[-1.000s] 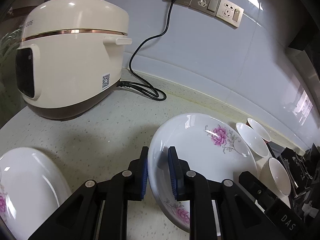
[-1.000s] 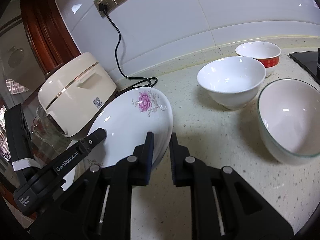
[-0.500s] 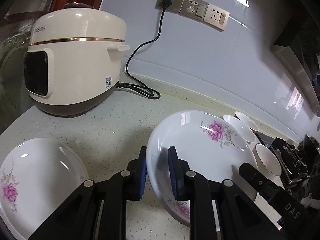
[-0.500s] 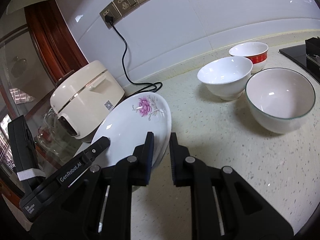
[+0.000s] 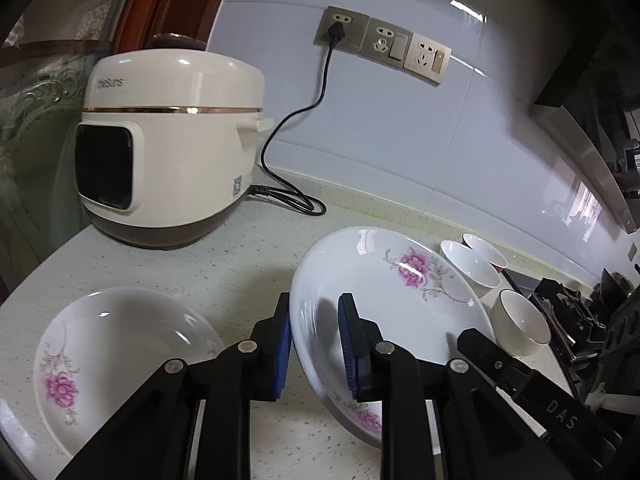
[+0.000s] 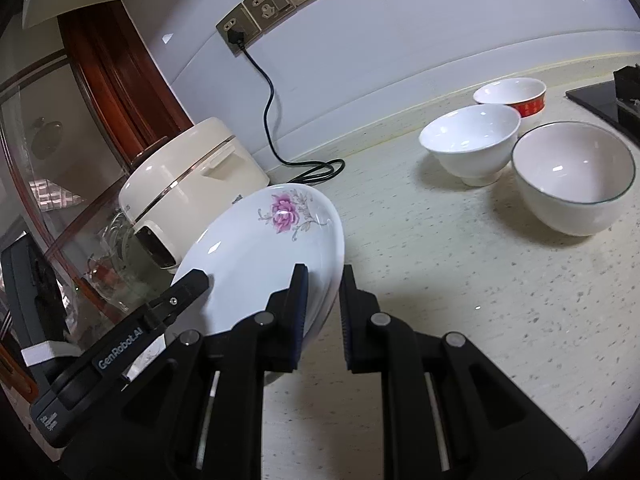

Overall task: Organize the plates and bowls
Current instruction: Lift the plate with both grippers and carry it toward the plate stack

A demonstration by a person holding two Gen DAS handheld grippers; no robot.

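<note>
Speckled tabletop (image 6: 460, 280) carries three unstacked bowls (image 6: 472, 140) far right, while both grippers, left gripper (image 5: 314, 344) and right gripper (image 6: 323, 312), clamp the lifted floral plate (image 5: 400, 300), not yet stacked on the second plate (image 5: 120, 352) near left.

Glossy ceramic plate (image 5: 396, 304); matt speckled stone countertop (image 6: 500, 280).

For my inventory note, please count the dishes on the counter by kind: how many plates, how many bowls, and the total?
Plates: 2, the white flowered plate held by both grippers and the white flowered plate lying on the counter.
Bowls: 3, the plain white bowl, the red-banded white bowl and the green-rimmed white bowl.
Total: 5.
</note>
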